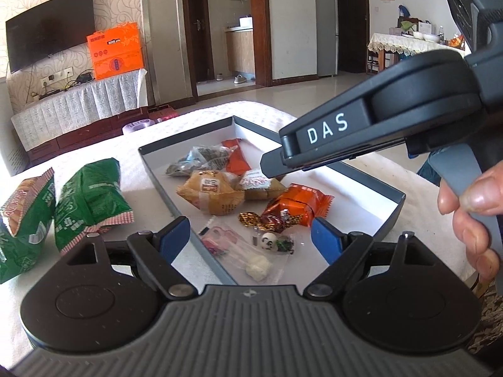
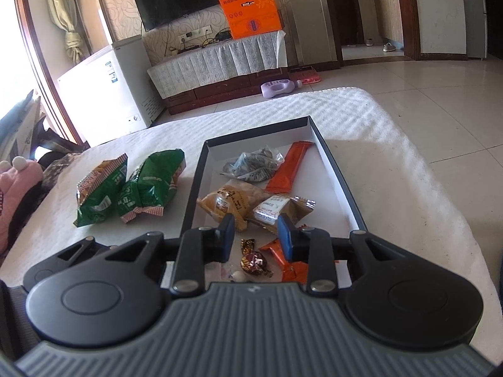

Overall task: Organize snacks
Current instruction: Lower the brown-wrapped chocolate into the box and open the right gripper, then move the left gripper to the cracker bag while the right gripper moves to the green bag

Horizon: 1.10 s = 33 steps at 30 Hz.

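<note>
Shallow tray (image 2: 333, 169) holding wrapped snacks (image 2: 234, 202), two green bags (image 2: 132, 185) beside it, left tongs (image 1: 250, 240) and right tongs (image 2: 256, 235) released

The left gripper (image 1: 250, 235) hangs over the near end of the tray (image 1: 394, 207), its 2 blue-padded fingers (image 1: 174, 238) spread wide and holding nothing. The right gripper (image 2: 256, 235) sits over the same near end of the tray (image 2: 339, 185), its 2 fingers (image 2: 284, 235) apart by a narrower gap, also empty. In the left wrist view it reaches in above the tray's right side, and the person's right hand (image 1: 471, 213) wraps its grey handle.
</note>
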{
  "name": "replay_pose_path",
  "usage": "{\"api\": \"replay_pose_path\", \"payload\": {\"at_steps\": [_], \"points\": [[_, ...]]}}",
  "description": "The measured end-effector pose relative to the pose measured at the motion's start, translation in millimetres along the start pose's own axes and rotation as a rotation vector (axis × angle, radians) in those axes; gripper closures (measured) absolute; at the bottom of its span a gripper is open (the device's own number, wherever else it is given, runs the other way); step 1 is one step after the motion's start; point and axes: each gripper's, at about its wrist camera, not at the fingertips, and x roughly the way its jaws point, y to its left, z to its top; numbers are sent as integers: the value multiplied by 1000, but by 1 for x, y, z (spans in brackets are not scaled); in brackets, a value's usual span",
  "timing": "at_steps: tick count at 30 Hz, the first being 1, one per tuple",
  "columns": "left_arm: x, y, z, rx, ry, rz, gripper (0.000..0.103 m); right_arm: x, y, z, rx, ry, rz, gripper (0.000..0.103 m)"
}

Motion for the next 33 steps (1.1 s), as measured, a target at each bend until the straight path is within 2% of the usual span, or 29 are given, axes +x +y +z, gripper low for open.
{"api": "replay_pose_path", "payload": {"at_steps": [33], "points": [[-40,68,-15,-56,-5,130,9,29,84,1,-77,7,118,70]]}}
